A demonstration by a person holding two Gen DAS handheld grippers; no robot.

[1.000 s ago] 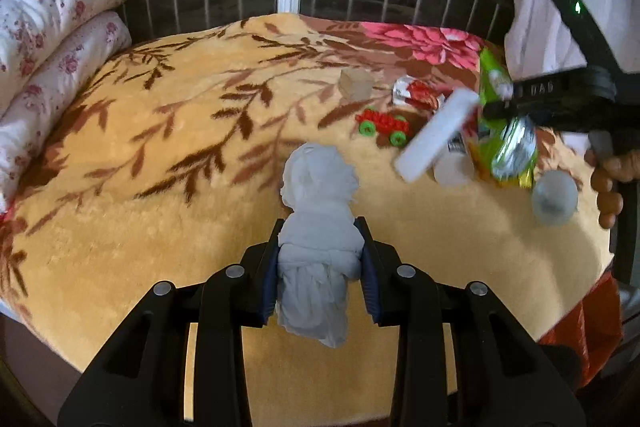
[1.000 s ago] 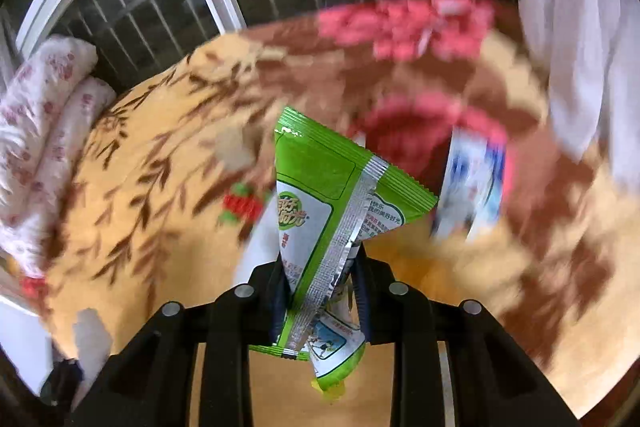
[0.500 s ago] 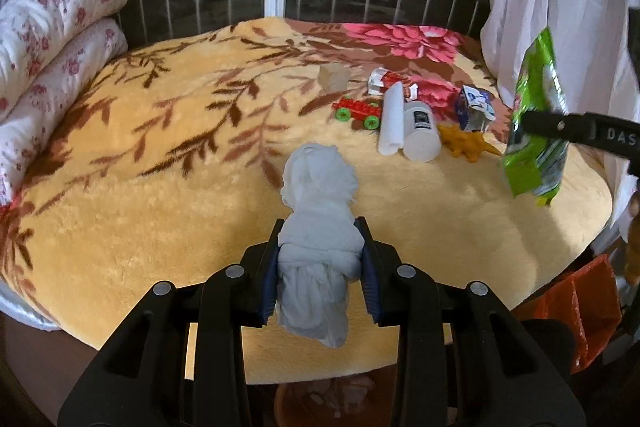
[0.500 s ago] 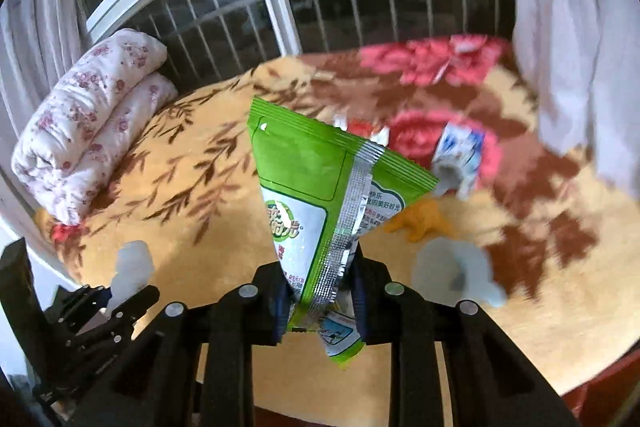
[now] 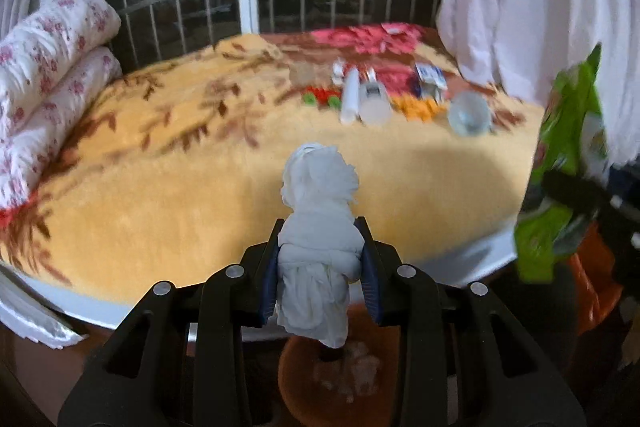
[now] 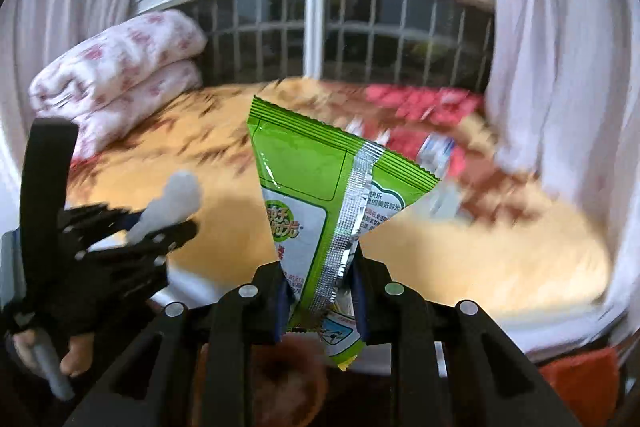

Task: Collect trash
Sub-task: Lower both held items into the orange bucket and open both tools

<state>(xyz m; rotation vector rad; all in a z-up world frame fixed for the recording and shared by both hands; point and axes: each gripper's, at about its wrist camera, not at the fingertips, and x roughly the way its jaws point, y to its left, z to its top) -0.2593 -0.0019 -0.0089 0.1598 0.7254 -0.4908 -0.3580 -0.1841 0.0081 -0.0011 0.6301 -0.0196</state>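
My left gripper [image 5: 320, 259] is shut on a crumpled white tissue wad [image 5: 318, 223], held off the front edge of the bed, above a round brown bin [image 5: 340, 379] on the floor. My right gripper [image 6: 320, 291] is shut on a green snack wrapper [image 6: 320, 195], also held off the bed's front edge. The wrapper also shows in the left wrist view [image 5: 568, 163], at far right. The left gripper with the tissue [image 6: 172, 203] shows at the left of the right wrist view. The brown bin [image 6: 280, 379] lies below the right gripper.
The bed's yellow leaf-patterned blanket [image 5: 200, 163] carries a white tube [image 5: 350, 99], a white jar [image 5: 374, 103], a red and green toy [image 5: 320, 97], a clear ball [image 5: 468, 113] and a blue-white carton [image 5: 430, 79]. A floral quilt roll [image 5: 44, 75] lies left. An orange bag [image 5: 592, 283] sits at right.
Both grippers have pulled back from the bed and now hang past its front edge over the floor. The brown bin has come into view below them. Both grips are unchanged.
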